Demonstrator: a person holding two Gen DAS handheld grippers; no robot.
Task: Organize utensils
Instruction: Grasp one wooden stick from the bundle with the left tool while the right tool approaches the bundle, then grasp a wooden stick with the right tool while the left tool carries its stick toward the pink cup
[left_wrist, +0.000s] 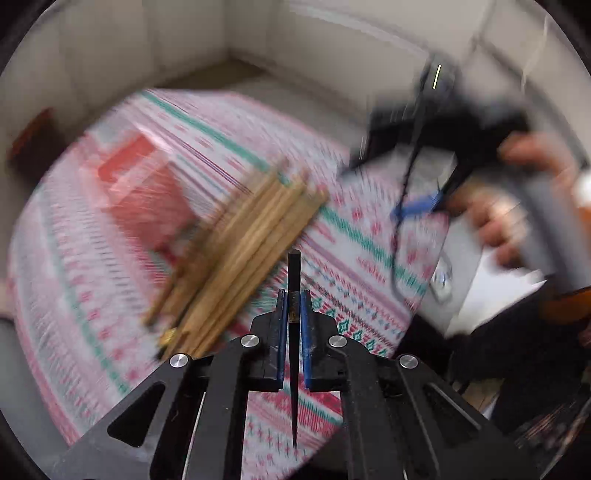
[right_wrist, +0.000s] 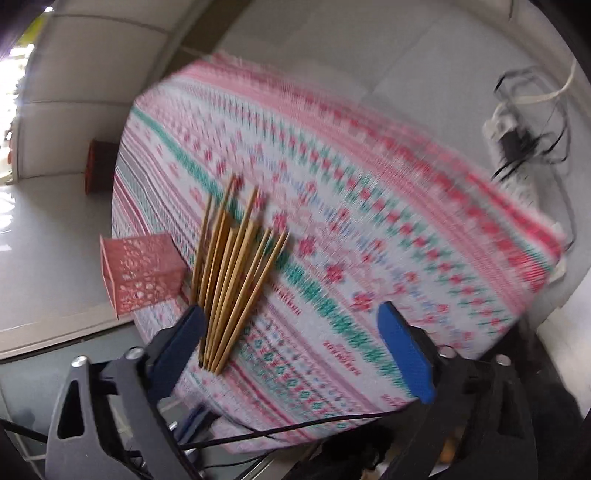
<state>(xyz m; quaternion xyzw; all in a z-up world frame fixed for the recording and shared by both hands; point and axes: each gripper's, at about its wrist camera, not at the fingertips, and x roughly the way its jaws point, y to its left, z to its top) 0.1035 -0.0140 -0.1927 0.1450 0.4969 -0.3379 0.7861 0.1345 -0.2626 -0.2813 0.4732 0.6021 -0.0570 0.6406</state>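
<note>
Pale tiled floor and plain walls surround a table (right_wrist: 369, 206) draped in a pink, white and green patterned cloth. From the left wrist view, the left gripper (left_wrist: 294, 321) has its blue-padded fingers (left_wrist: 282, 325) pinched together on a single dark chopstick (left_wrist: 294, 280), which stands between the pads with its blunt end past the tips and its pointed end running back toward the camera. Only this view shows the person's hand (left_wrist: 509, 206) on the right gripper's handle (heavily blurred), and the dark chopstick appears nowhere else. A bundle of wooden chopsticks (left_wrist: 236, 258) lies on the cloth just left of the left fingers, beside a red perforated holder (left_wrist: 147, 192).

In the right wrist view, the right gripper (right_wrist: 291, 328) has its fingers (right_wrist: 402, 354) standing wide apart with nothing between them. The wooden chopsticks (right_wrist: 236, 280) fan out on the cloth near the table's edge, their lower ends just beside the left-hand finger, not between the two. The red holder (right_wrist: 140, 273) sits just beyond them at the edge. A power strip (right_wrist: 513, 155) with cables lies on the floor only here. Red lettering on the cloth is too blurred to read.
</note>
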